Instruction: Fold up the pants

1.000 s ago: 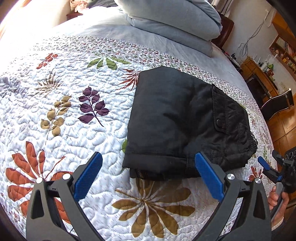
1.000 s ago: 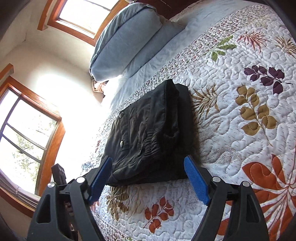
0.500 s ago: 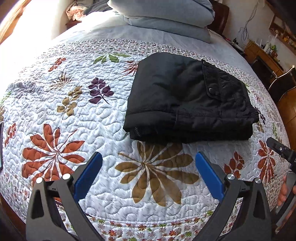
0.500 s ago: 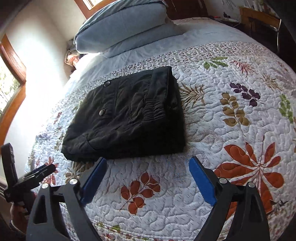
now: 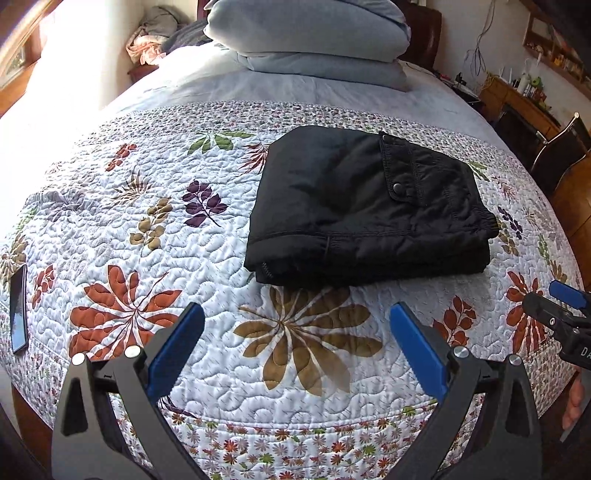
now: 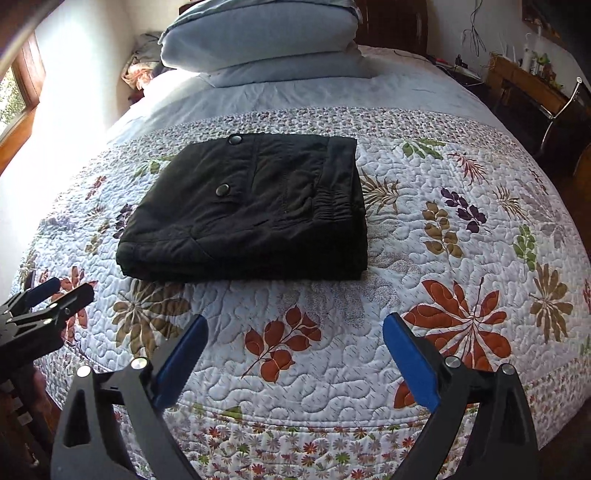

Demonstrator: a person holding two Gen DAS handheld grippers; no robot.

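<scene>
The black pants (image 5: pixel 365 206) lie folded into a compact rectangle on the floral quilt (image 5: pixel 147 229), snap-button pocket on top. They also show in the right wrist view (image 6: pixel 251 210). My left gripper (image 5: pixel 295 325) is open and empty, held back near the bed's front edge, apart from the pants. My right gripper (image 6: pixel 293 334) is open and empty, also back from the pants. The right gripper appears at the right edge of the left wrist view (image 5: pixel 561 314); the left gripper appears at the left edge of the right wrist view (image 6: pixel 44 302).
Stacked grey-blue pillows (image 5: pixel 310 33) lie at the head of the bed. A dark phone (image 5: pixel 18 310) lies on the quilt's left edge. A desk and chair (image 5: pixel 554 140) stand to the right. A window (image 6: pixel 14 96) is on the left wall.
Both grippers have pulled back from the folded pants toward the foot of the bed, open and empty. The pants stay still on the quilt.
</scene>
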